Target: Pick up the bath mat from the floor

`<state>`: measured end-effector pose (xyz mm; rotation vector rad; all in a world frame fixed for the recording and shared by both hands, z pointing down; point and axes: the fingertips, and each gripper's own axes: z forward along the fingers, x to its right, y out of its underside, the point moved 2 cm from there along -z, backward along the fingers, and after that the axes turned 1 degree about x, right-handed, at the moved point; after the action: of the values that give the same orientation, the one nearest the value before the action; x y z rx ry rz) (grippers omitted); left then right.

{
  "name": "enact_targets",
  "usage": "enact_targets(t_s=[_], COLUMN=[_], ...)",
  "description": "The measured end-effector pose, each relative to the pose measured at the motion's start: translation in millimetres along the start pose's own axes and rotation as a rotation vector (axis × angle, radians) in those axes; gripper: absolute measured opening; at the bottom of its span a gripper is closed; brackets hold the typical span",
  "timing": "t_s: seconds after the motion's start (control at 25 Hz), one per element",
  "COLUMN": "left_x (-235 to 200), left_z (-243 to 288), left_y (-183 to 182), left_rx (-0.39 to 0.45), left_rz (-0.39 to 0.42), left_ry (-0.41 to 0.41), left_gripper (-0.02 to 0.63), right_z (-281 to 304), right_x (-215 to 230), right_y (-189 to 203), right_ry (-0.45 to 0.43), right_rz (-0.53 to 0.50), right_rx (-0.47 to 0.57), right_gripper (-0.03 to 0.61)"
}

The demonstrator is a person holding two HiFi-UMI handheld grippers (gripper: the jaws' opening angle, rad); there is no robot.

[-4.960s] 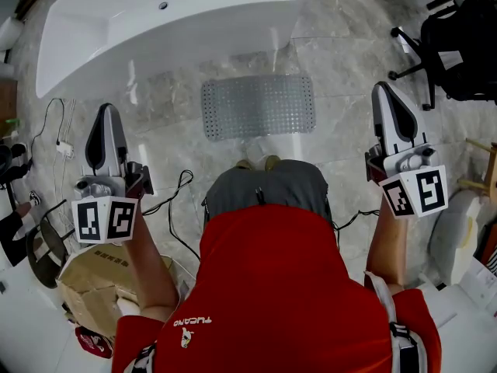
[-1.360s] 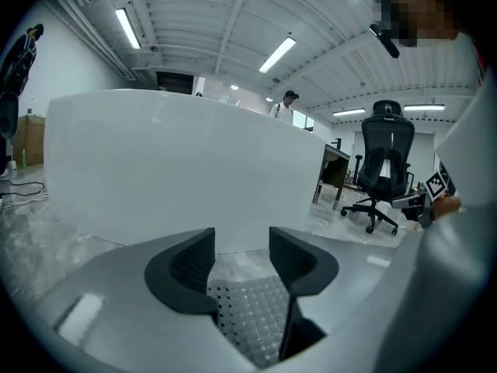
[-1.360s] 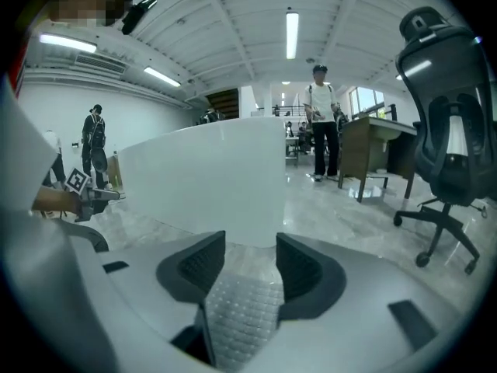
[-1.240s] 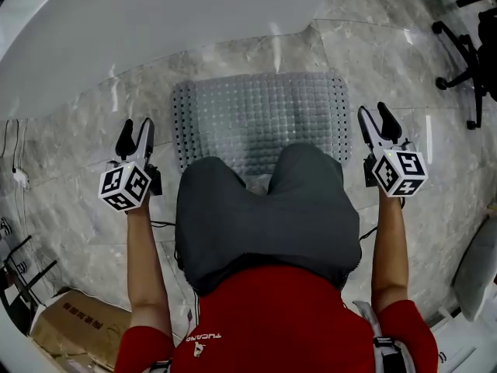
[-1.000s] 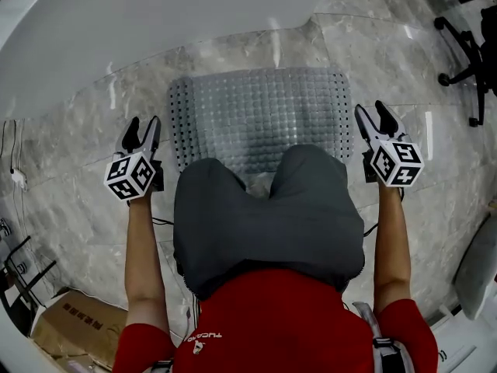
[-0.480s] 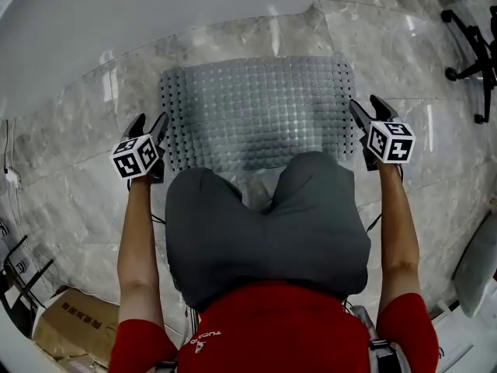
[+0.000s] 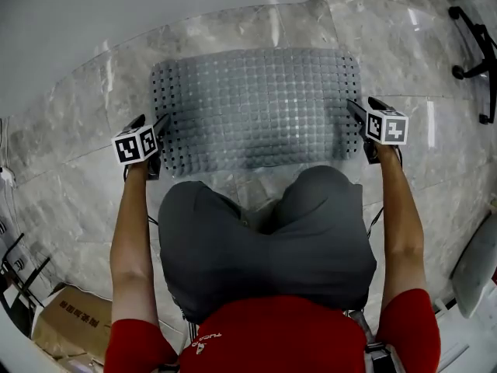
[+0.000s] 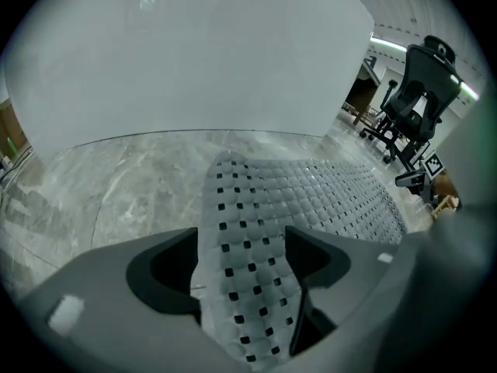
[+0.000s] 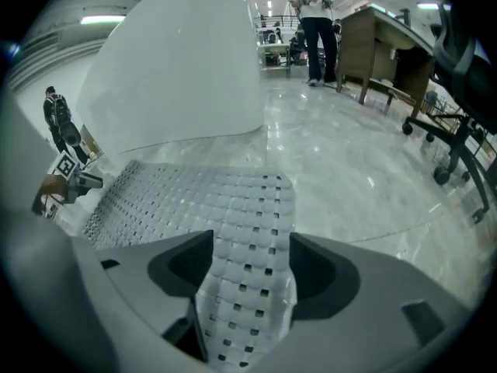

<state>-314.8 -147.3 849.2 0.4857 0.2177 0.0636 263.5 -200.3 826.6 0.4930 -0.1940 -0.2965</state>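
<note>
Opening around limp, probably slippery bath mat, best gripped at nine and three o'clock edges: left claw, right claw.

Your supporting surface is the glossy grey marble-tile floor. The grey perforated bath mat lies on it directly ahead of your knees, with its long far edge near the base of the white bathtub. A cardboard box sits on the tiles at your rear left, and a black office chair stands well apart to your right.
</note>
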Motion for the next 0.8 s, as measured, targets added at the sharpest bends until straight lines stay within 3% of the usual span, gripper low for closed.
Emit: enact_targets(t_s=[0.32,0.56,0.8], left_x=[-12,-10,-12], left_z=[17,27,33], left_y=[25,36,38], left_rx=[-0.084,-0.141,-0.19], left_rz=[-0.058,-0.038,-0.007], left_ry=[-0.011,-0.001,-0.057], left_gripper=[0.351,0.359,0.364], right_z=[28,43,47], right_x=[18,17,17], right_y=[45,54,52], right_ry=[-0.021,-0.041,-0.009], right_rz=[0.095,0.094,0.076], right_rx=[-0.117,-0.143,-0.148], right_gripper=[0.299,0.307,0.307])
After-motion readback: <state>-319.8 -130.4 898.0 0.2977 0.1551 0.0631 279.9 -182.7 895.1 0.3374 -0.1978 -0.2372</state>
